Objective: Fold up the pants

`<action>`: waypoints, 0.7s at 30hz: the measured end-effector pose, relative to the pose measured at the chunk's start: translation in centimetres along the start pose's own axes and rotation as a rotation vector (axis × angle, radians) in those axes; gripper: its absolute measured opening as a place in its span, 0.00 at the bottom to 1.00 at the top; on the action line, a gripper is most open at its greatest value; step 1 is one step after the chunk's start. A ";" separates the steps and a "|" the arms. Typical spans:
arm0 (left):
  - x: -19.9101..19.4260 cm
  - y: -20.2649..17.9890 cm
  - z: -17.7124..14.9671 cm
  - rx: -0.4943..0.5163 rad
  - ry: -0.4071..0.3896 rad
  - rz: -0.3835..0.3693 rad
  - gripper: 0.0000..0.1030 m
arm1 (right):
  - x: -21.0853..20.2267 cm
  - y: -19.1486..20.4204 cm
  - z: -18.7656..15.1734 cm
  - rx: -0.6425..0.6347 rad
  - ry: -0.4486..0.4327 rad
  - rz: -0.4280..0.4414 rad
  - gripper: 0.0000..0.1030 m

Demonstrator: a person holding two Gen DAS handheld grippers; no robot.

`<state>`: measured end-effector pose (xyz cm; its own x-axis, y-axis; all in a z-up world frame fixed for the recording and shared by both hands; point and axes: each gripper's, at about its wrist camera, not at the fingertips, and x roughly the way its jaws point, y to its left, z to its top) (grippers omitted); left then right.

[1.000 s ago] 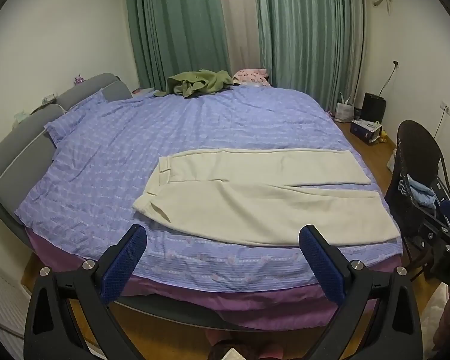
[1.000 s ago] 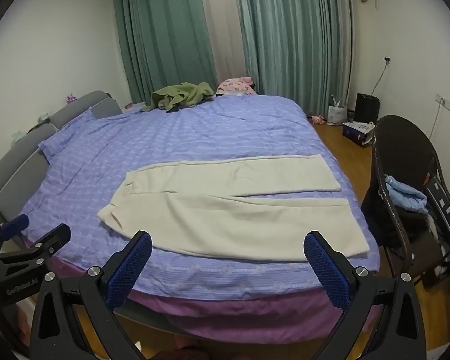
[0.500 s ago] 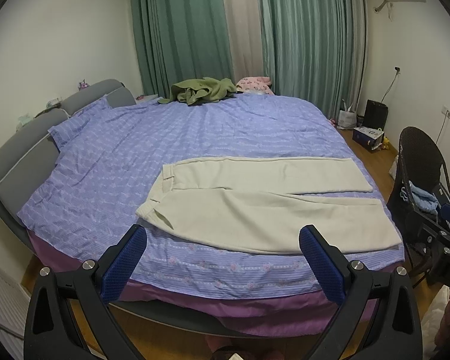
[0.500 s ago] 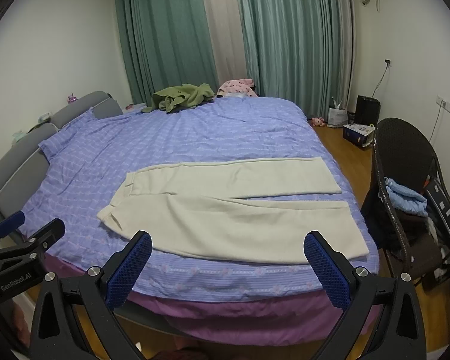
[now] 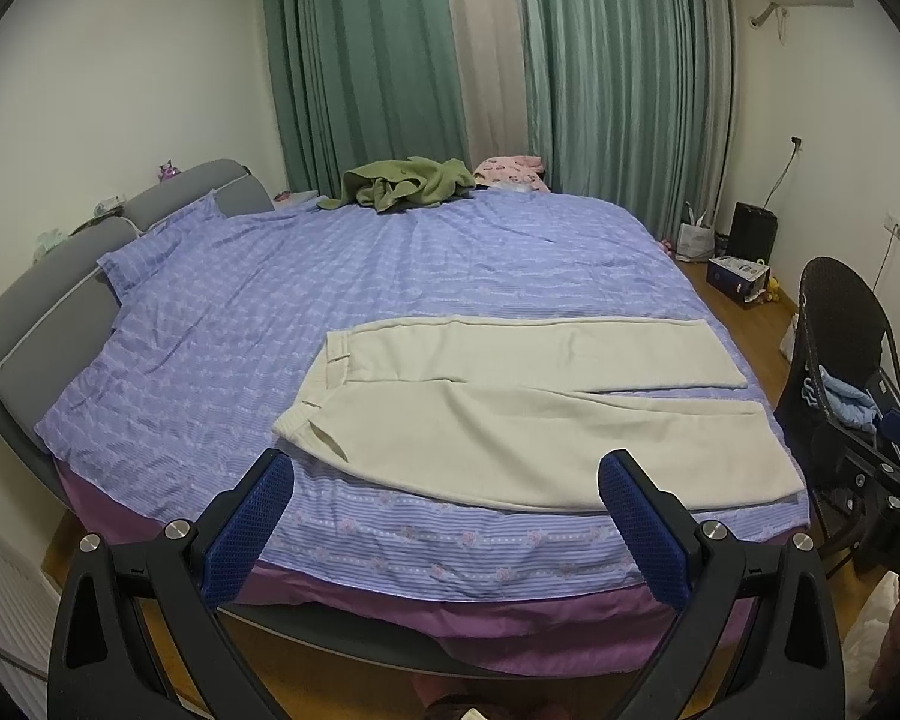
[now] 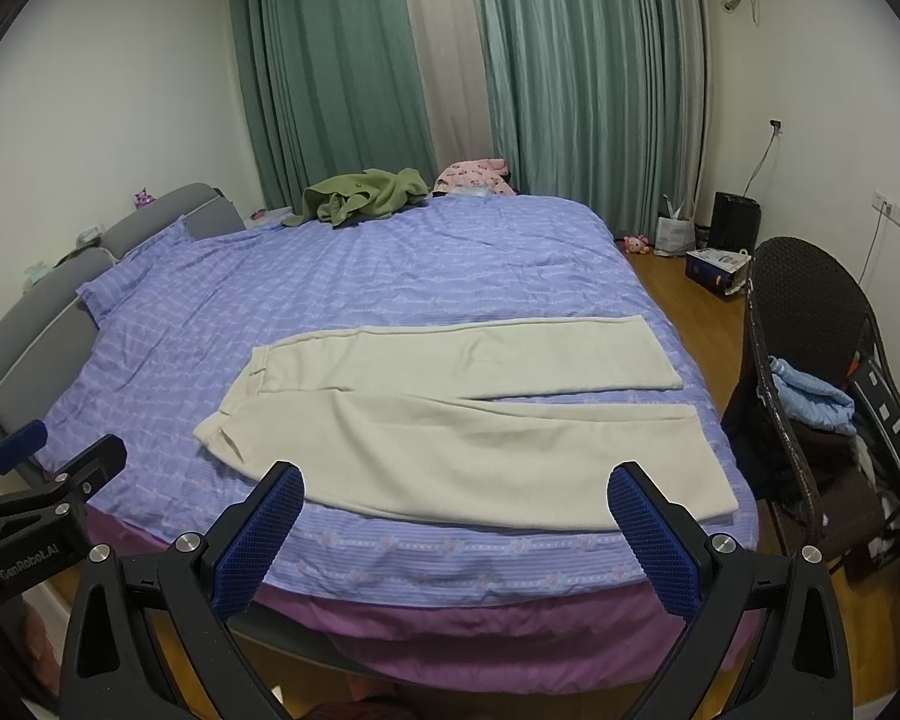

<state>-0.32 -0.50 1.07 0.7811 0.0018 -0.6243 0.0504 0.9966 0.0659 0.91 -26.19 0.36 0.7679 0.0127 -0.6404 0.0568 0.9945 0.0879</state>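
Nearby, wicker chair (image 6: 810, 324) beside bed (image 6: 390, 276), green garment (image 6: 360, 195) beyond pants (image 6: 462, 420)

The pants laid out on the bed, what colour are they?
Plain cream pants, no pattern; clearest in the right wrist view.

We see a wide bed (image 5: 222, 324) covered by a lilac patterned sheet, with a purple layer showing along its near edge and a grey padded headboard (image 5: 42, 312) at the left. Cream pants (image 5: 510, 408) lie flat and spread near the front edge, waistband toward the headboard, both legs stretching rightward side by side. At the far edge rest a crumpled green garment (image 5: 402, 183) and, just beside it, a pink patterned one (image 5: 510, 171).
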 end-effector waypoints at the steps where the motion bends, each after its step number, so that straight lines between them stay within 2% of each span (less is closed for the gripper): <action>1: 0.0 0.0 0.0 0.001 0.000 -0.001 1.00 | 0.0 0.0 0.0 0.000 0.000 0.000 1.00; 21: 0.2 0.5 -0.4 -0.012 -0.001 0.004 1.00 | 0.0 0.0 0.0 -0.001 -0.002 0.000 1.00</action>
<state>-0.36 0.02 0.70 0.7822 0.0061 -0.6230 0.0393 0.9975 0.0590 0.90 -26.19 0.34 0.7691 0.0121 -0.6390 0.0562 0.9947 0.0865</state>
